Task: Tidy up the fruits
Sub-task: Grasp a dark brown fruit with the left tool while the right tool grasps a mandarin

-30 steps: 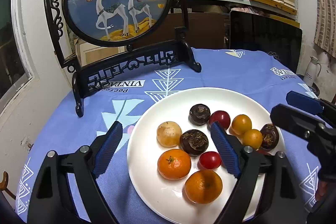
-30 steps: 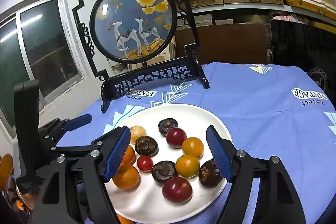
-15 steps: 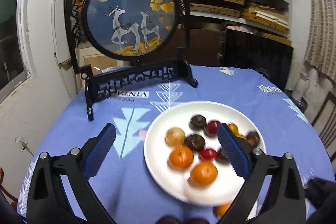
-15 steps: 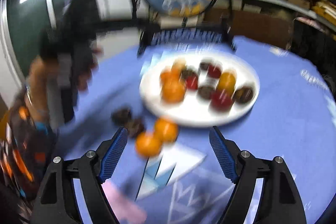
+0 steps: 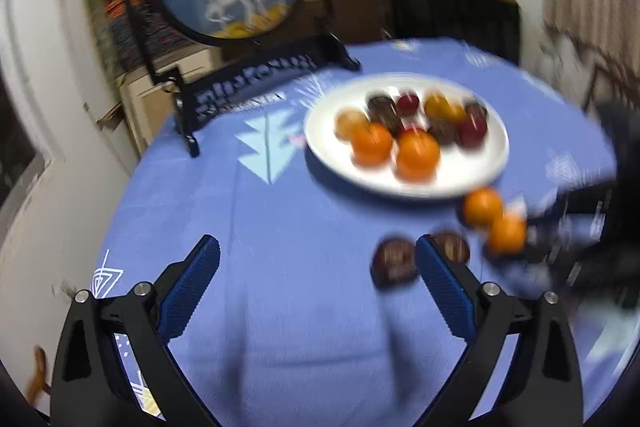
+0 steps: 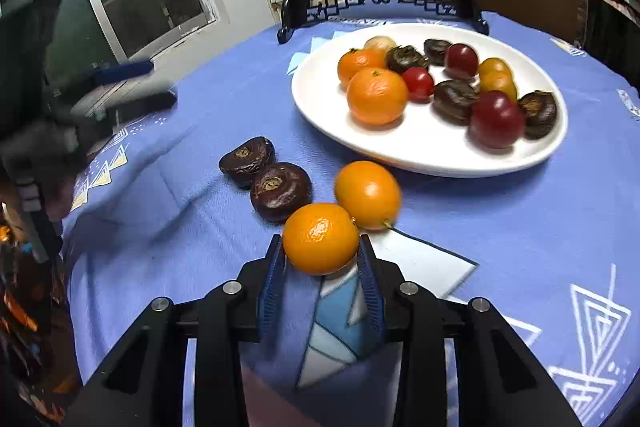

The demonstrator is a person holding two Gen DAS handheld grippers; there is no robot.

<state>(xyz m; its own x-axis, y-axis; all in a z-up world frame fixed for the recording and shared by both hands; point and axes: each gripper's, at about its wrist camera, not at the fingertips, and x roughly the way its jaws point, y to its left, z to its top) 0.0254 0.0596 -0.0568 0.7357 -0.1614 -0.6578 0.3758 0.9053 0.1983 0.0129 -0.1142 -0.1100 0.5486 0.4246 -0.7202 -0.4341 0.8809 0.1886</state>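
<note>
Left gripper (image 5: 316, 287) hangs wide apart over bare blue tablecloth (image 5: 280, 227), holding nothing. Right gripper (image 6: 320, 263), jaws just closed, clamps a mandarin (image 6: 321, 238) across its middle, near the white plate (image 6: 400, 151). Light and soft-skinned, it probably bruises under hard squeezing.

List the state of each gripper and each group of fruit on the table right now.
Right gripper: jaws just closed, shut on the nearest mandarin.
Left gripper: open, nothing between the jaws.
Second mandarin: loose on the tablecloth, beside the held one.
Two water chestnuts: on the cloth, off the plate.
Plate: holding mixed fruit.
</note>
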